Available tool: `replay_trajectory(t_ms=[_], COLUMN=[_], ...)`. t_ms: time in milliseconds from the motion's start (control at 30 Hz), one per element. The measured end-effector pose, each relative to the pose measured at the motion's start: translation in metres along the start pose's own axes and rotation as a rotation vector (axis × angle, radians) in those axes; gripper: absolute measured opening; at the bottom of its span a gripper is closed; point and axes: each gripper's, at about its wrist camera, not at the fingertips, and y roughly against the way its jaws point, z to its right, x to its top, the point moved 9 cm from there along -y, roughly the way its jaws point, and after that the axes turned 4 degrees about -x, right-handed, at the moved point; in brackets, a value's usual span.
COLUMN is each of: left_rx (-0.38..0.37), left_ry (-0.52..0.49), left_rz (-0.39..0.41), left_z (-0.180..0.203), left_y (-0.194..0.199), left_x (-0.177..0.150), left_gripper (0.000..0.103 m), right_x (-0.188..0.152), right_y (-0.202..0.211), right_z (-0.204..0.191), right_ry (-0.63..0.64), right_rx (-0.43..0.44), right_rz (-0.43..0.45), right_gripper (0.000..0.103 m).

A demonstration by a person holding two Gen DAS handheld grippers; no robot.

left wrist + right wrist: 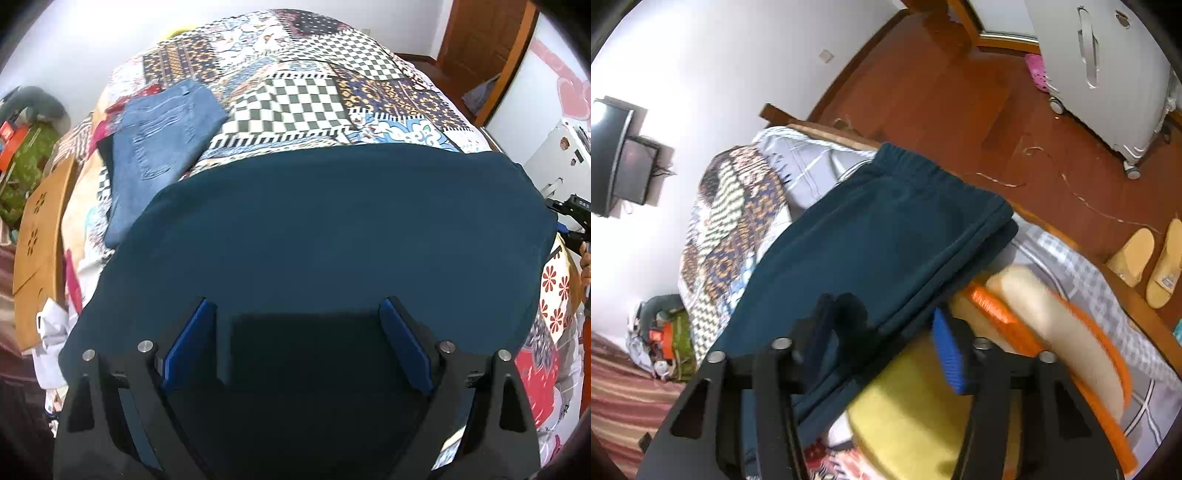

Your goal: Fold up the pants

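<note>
The near half of the patchwork-quilted bed (369,96) is covered edge to edge by the dark teal folded pants (314,229). Bare quilt is left beyond them toward the far edge. The far left corner is taken by folded blue denim jeans (155,147). At the right edge, yellow and orange cushions (1034,314) are pressed against the pants.

Bright even daylight, washed-out white walls, glare on the floor (923,85), dark shadow on the pants (306,350) between the fingers (192,343), motion-blurred right view, fisheye-bent vignetted edges.
</note>
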Motion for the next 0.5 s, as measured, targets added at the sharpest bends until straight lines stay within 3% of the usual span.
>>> replay_trajectory(t_ms=[133,200,367,500], left_rx=[-0.021,-0.018,-0.019,-0.027], left_ry=[-0.008,-0.031,-0.050,-0.036], left_rz=[-0.023,-0.021,0.000,0.040], left_z=[0.013,0.020,0.033,0.032], left_y=[-0.010,-0.012,-0.012,-0.002], left_x=[0.011,0.015,0.022,0.027], left_gripper=[0.093,0.093,0.093,0.093], right_x=[0.014,0.017,0.021,0.021], right_y=[0.002,0.006,0.024,0.054], right_z=[0.000,-0.005,-0.026,-0.065], right_ry=[0.039,0.067,0.189,0.294], right_rx=[-0.027,-0.030,-0.071,-0.019], right_rz=[0.031,0.050,0.134,0.198], right_gripper=[0.026,0.013,0.010,0.010])
